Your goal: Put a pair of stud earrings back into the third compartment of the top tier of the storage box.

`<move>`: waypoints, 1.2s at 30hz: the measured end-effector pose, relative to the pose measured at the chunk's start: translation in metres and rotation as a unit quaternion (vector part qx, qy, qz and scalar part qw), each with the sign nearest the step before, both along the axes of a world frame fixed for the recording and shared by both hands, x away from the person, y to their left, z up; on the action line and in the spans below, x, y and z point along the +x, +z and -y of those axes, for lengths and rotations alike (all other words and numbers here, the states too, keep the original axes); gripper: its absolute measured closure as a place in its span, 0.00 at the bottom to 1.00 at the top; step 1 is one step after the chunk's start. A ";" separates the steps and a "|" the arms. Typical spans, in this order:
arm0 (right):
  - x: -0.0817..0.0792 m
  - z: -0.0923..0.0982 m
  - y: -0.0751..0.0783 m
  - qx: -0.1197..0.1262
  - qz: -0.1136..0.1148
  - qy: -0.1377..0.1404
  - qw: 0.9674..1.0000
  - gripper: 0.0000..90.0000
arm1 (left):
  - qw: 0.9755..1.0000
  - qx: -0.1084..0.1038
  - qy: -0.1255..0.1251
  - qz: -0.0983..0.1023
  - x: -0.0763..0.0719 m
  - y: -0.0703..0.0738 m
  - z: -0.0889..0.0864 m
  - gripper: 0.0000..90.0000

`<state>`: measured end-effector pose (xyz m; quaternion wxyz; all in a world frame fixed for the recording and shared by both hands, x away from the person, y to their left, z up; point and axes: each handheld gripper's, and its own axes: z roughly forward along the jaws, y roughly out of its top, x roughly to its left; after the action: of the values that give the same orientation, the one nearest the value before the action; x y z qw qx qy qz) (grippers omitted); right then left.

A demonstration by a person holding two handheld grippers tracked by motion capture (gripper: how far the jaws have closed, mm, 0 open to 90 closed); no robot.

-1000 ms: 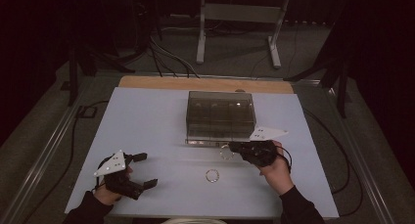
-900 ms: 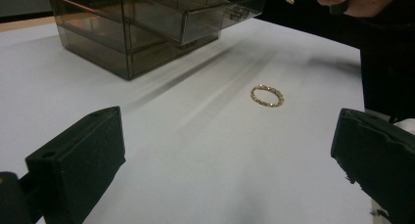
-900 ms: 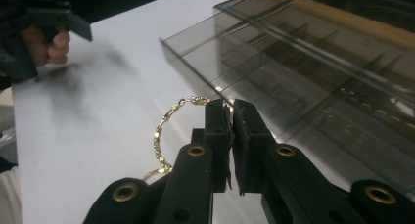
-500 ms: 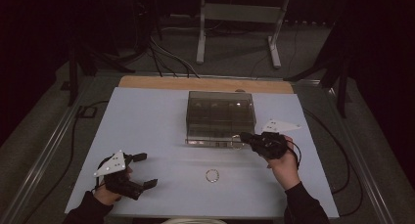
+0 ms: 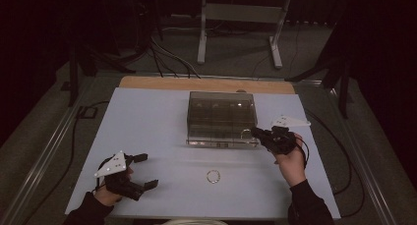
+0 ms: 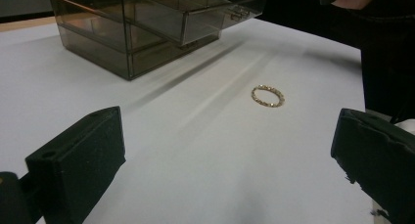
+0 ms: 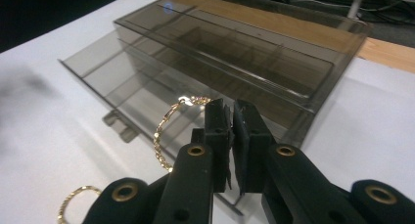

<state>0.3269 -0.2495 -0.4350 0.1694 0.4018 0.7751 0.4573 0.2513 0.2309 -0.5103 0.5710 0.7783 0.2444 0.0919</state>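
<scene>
The right hand-held gripper [image 7: 229,117] is clamped on a gold bracelet [image 7: 164,131] above the organizer box's [image 5: 221,118] open drawer [image 7: 147,94], not yet dropped in. 1 more bracelet [image 5: 213,176] waits on the table [image 5: 147,117]; the left hand-held gripper [image 5: 142,171] rests with jaws apart.

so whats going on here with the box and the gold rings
A person works at a white table with a claw in each hand. The right claw is shut on a gold chain bracelet and holds it over the open drawer of a smoky clear drawer box. A second gold bracelet lies on the table in front of the box. The left claw is open, near the table's front edge, holding nothing.
</scene>
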 end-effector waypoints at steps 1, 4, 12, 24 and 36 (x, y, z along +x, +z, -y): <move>0.001 0.000 0.000 -0.001 0.000 -0.003 1.000 0.95 | 1.000 -0.001 0.000 0.000 0.000 0.000 0.000 0.01; 0.003 0.001 -0.002 -0.005 -0.004 -0.010 1.000 0.95 | 1.000 -0.002 0.001 0.000 0.000 0.000 0.000 0.01; 0.008 0.001 -0.007 -0.010 -0.016 -0.021 1.000 0.95 | 1.000 -0.002 0.001 0.000 0.000 0.000 0.000 0.01; 0.016 -0.002 -0.011 -0.007 -0.011 -0.020 1.000 0.87 | 1.000 -0.001 0.000 -0.001 0.000 0.000 0.000 0.01; 0.008 -0.008 -0.001 0.025 0.012 -0.012 1.000 0.40 | 1.000 -0.002 0.000 -0.001 0.000 0.000 0.000 0.01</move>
<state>0.3345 -0.2410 -0.4355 0.1748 0.4096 0.7565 0.4790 0.2516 0.2313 -0.5102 0.5724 0.7770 0.2455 0.0909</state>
